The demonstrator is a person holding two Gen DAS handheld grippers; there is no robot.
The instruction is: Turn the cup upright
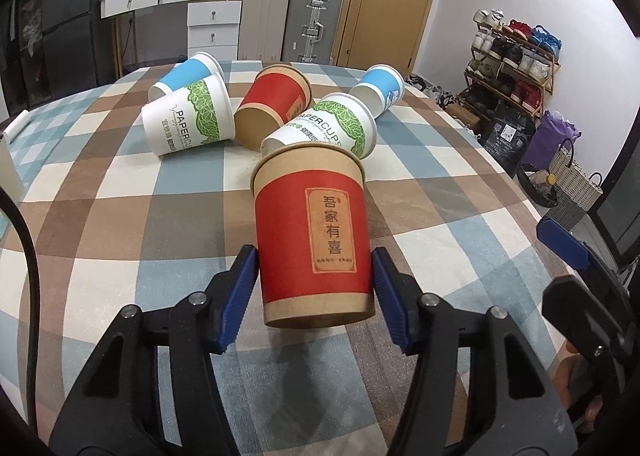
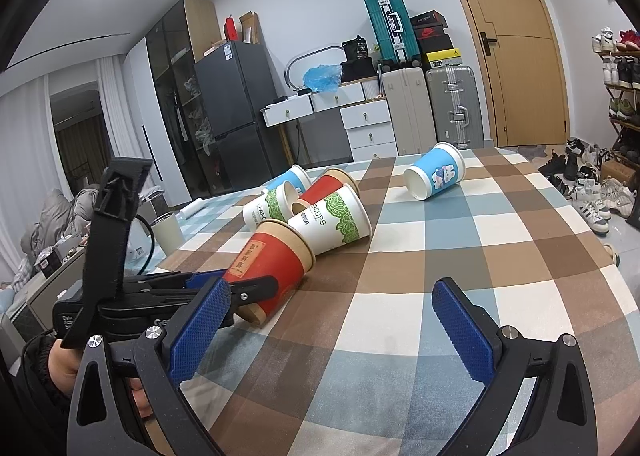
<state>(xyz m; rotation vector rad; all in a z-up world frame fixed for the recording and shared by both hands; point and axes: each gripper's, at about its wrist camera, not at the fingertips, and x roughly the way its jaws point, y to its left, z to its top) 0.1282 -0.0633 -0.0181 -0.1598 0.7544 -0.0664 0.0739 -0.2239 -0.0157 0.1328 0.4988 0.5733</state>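
The left gripper (image 1: 316, 288) is seen closest in its own view. Its jaws are set on both sides of the red cup (image 1: 314, 240), near the cup's bottom end. The blue pads (image 1: 244, 288) sit right at the cup's sides, but it cannot be told for sure if the cup is already squeezed.

The red cup is made of thin paper, so it is judged to be very light and easy to crush. Only a soft squeeze should be used. The side wall would bend in if pressed hard. The best place to hold is thought to be low on the body, close to the stiff bottom ring, where the jaws are now.

The cup is lying on its side on the checked worktop (image 2: 440, 240), with its open mouth pointed away toward the other cups. A red band is wrapped around brown paper, and a tan label with dark writing is printed on it.

The right gripper (image 2: 332, 328) is held over the cloth with its jaws wide apart and nothing between them.

Farther back, a white and green cup (image 1: 320, 127) is seen just behind the red one. A second red cup (image 1: 274, 107), another white and green cup (image 1: 188, 119) and two blue cups (image 1: 380, 89) are tipped over beyond it.
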